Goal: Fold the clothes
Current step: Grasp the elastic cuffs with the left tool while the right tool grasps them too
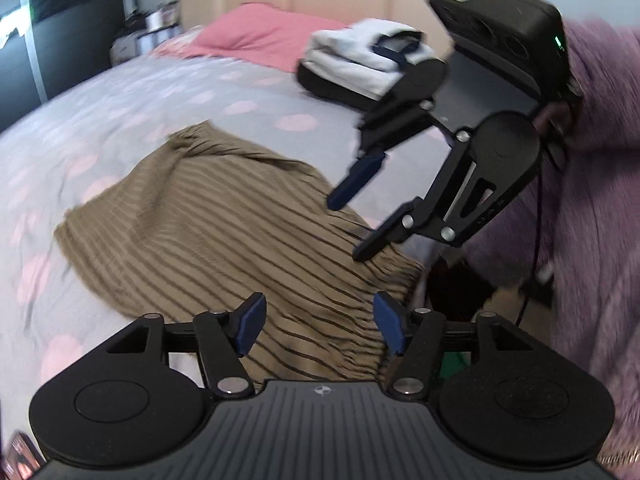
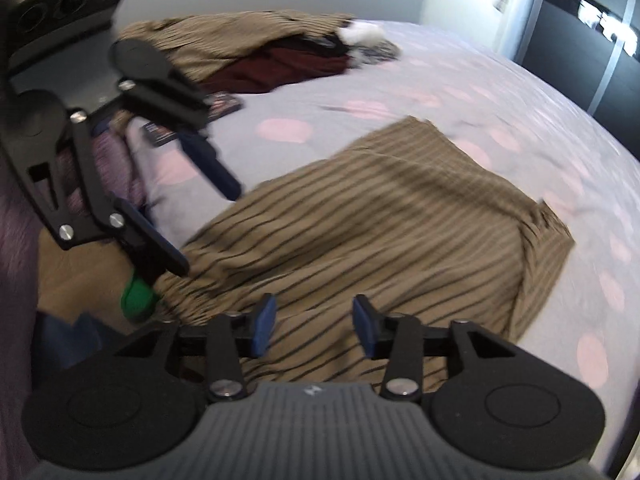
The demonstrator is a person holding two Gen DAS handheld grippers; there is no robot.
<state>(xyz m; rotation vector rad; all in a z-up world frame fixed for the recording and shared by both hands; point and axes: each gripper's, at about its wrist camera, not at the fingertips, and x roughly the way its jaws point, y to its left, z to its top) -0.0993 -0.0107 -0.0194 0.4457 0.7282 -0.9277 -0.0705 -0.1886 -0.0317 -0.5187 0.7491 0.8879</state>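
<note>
Left tongs [image 1: 318, 326]: nearest in the left wrist view, held level above the near part of the garment, blue pads spread apart with nothing between them. In the right wrist view the same tongs [image 2: 210, 226] come in from the upper left, angled downward toward the garment's near left edge, spread wide.

Right tongs [image 2: 314, 328]: nearest in the right wrist view, pads apart and empty, hovering over the garment's near edge. In the left wrist view they [image 1: 348, 226] enter from the upper right and tilt down and to the left, fingers splayed wide, the lower tip just above or at the cloth; contact cannot be told through the motion blur.

Person: a sleeve of fuzzy lilac fabric [image 1: 592, 184] fills the right edge behind the right tongs.

Striped garment [image 1: 224, 232]: olive-brown cloth with thin dark stripes, spread partly flat on the bed near its edge, rumpled at the far corner; one side is folded over on itself [image 2: 540, 248].

Bed [image 1: 120, 112]: grey cover with pale pink dots, carrying everything.

Folded pile [image 1: 372, 60]: white and light-coloured items stacked on something dark, beyond the garment.

Pink pillow [image 1: 264, 36]: at the headboard.

Loose heap [image 2: 256, 48]: more striped olive cloth over dark red fabric, at the far end in the right wrist view.
</note>
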